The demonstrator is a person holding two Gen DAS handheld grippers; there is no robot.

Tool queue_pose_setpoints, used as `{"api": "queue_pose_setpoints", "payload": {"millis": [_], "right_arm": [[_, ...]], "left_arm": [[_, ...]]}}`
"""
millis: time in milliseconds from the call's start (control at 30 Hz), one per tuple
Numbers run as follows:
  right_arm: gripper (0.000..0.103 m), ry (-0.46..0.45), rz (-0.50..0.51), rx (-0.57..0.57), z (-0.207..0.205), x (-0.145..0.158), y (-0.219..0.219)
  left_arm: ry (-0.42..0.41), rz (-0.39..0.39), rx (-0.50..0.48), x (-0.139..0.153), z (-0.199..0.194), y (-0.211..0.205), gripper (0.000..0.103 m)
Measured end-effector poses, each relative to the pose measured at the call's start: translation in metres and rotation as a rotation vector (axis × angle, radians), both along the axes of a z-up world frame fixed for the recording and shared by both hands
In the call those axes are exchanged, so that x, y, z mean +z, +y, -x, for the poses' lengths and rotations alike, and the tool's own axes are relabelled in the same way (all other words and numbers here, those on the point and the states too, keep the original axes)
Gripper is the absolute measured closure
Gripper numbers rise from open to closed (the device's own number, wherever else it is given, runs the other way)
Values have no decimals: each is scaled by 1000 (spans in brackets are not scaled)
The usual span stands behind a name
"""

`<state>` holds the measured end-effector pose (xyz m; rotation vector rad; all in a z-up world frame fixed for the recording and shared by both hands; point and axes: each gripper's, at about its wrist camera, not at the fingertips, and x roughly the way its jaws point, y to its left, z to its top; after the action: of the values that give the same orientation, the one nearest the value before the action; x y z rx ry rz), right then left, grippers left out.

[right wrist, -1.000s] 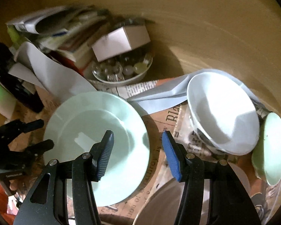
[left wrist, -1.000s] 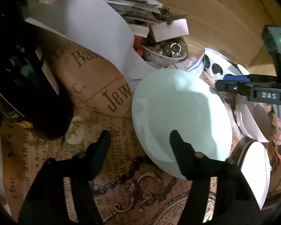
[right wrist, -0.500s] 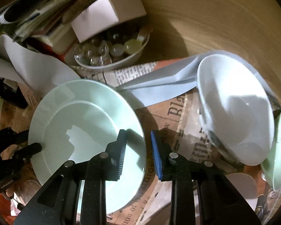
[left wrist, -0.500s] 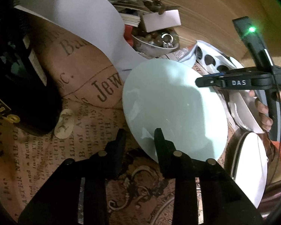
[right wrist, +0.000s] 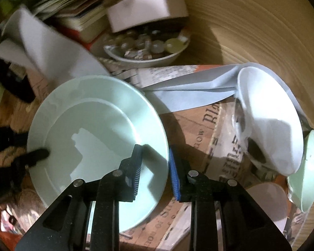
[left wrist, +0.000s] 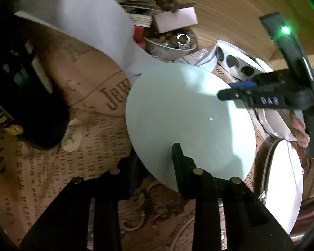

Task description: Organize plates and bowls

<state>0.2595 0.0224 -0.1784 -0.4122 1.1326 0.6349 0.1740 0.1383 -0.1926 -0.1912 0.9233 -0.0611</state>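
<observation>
1. Pale green plate (right wrist: 98, 138) sits face up over the printed paper (left wrist: 52, 146) that covers the wooden table (right wrist: 251, 21), with no long axis to speak of
2. The left gripper (left wrist: 155, 163) has just closed its black jaws on the plate's near rim, one finger above and one below
3. The right gripper (right wrist: 155, 167) has just closed on the opposite rim, its blue pads pinching the edge
4. A white bowl (right wrist: 270, 117) tilts on its side near the table's right edge, beside a small green dish (right wrist: 307, 171)

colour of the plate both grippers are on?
Pale mint green plate, clearest in the right wrist view.
</observation>
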Motion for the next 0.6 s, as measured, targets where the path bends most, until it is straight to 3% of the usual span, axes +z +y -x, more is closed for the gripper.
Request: {"api": "queue_pose_setpoints", "payload": {"millis": [167,367,600], "right_arm": [[81,-8,-6,18,12,0,4],[82,-8,-82,2,22,9,-6],[82,-130,-107,17,59,37,5]], "left_arm": [[-2,3,9,-1,8,6,72],[-9,5,42,3,21,11,72],[-67,24,96,16,37,21,72]]}}
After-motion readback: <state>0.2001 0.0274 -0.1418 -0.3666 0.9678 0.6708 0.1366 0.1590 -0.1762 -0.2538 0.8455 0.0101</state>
